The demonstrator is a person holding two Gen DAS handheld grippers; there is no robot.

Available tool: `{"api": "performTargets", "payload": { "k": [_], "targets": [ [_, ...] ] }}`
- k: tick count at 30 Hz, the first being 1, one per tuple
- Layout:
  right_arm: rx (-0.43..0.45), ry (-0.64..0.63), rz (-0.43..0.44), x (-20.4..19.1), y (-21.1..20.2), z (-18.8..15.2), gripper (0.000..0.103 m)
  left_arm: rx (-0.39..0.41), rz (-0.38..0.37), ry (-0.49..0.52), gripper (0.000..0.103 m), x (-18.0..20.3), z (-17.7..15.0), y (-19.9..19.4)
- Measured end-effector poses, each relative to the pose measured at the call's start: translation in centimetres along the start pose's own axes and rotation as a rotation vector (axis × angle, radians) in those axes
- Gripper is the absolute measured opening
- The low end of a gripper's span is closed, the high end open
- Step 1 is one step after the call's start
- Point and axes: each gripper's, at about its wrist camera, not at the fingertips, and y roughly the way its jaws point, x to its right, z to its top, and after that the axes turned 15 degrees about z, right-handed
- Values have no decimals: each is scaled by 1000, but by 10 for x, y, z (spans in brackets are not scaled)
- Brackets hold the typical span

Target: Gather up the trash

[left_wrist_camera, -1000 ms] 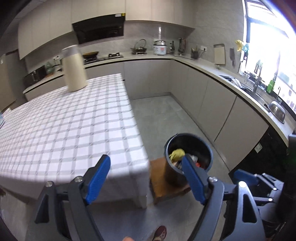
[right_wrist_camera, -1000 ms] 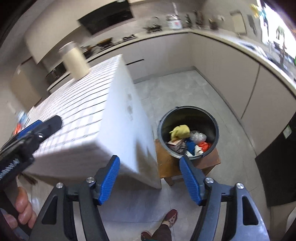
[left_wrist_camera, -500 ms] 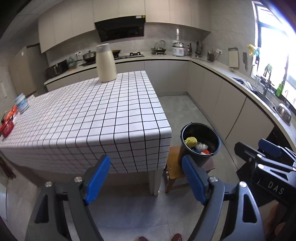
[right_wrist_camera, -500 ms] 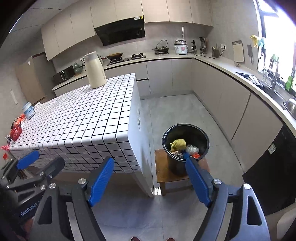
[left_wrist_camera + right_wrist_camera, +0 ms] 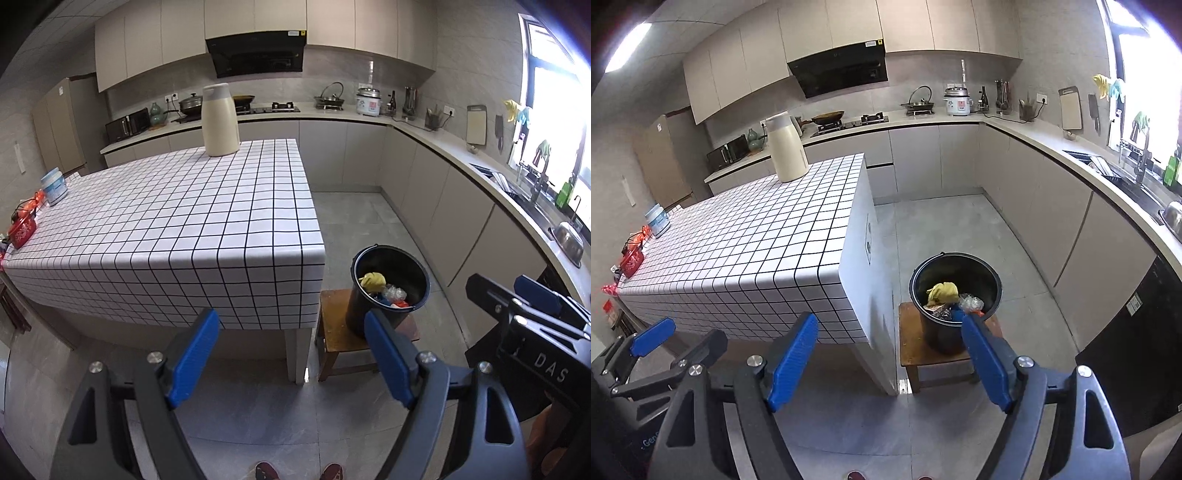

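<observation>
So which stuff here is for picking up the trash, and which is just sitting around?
For the job:
- black bucket
- trash inside it
- left gripper and right gripper, jaws open and empty

Just sitting around:
- cream jug
- wooden stool
- red box
- blue-and-white tub

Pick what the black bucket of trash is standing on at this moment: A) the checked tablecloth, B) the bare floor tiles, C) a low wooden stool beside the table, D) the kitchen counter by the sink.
C: the black bucket stands on a low wooden stool on the floor, next to the corner of the table with the checked cloth.
</observation>
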Motion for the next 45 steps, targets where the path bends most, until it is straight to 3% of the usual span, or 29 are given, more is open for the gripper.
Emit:
{"api": "performTargets", "payload": {
  "k": [16,45],
  "targets": [
    [-3,-5,8,0,-2,-1,82,-1,32,3,83,-1,-2,-2],
    [-19,4,10,-4,9,0,82,-9,25,17,84,-2,7,4]
  ]
}}
